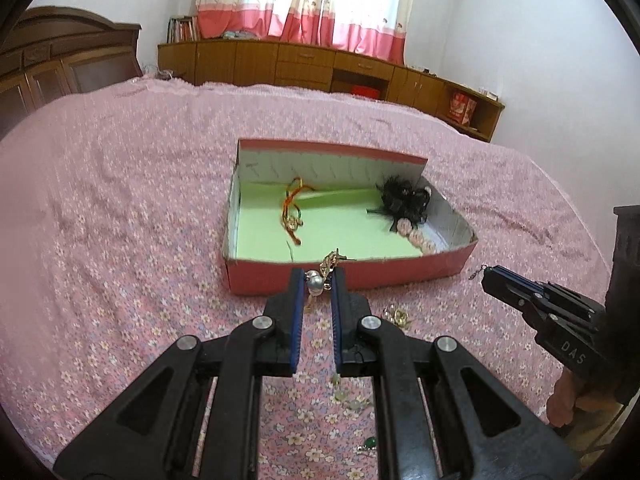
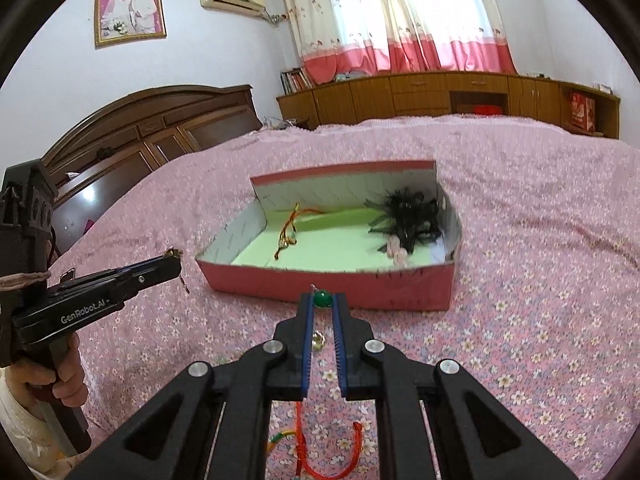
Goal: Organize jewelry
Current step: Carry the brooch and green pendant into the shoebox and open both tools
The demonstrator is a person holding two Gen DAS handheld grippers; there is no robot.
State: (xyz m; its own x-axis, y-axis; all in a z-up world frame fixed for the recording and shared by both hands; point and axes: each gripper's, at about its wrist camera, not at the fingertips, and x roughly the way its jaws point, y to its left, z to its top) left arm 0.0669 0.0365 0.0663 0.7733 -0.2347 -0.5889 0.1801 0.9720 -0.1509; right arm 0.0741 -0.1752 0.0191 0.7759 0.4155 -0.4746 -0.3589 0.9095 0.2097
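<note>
While the red box [image 1: 348,276] sat open on the pink floral bedspread [image 1: 120,220], the left gripper [image 1: 316,280] clamped its fingers on a silver-beaded gold chain [image 1: 314,282] hanging downward; the right gripper [image 2: 322,300] pinched a green bead [image 2: 322,299], its strand dangling vertically.

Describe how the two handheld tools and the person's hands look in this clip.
Both are matte black pistol-grip tools with two flat fingers lined in ribbed blue pads, silver pivot bolts and triangular cut-outs in the linkages. The left tool reads "GenRobot.AI" in white on its side; the right tool shows "DAS". The left hand comes out of a cream knitted sleeve; the right sleeve isn't visible. No cables show.
</note>
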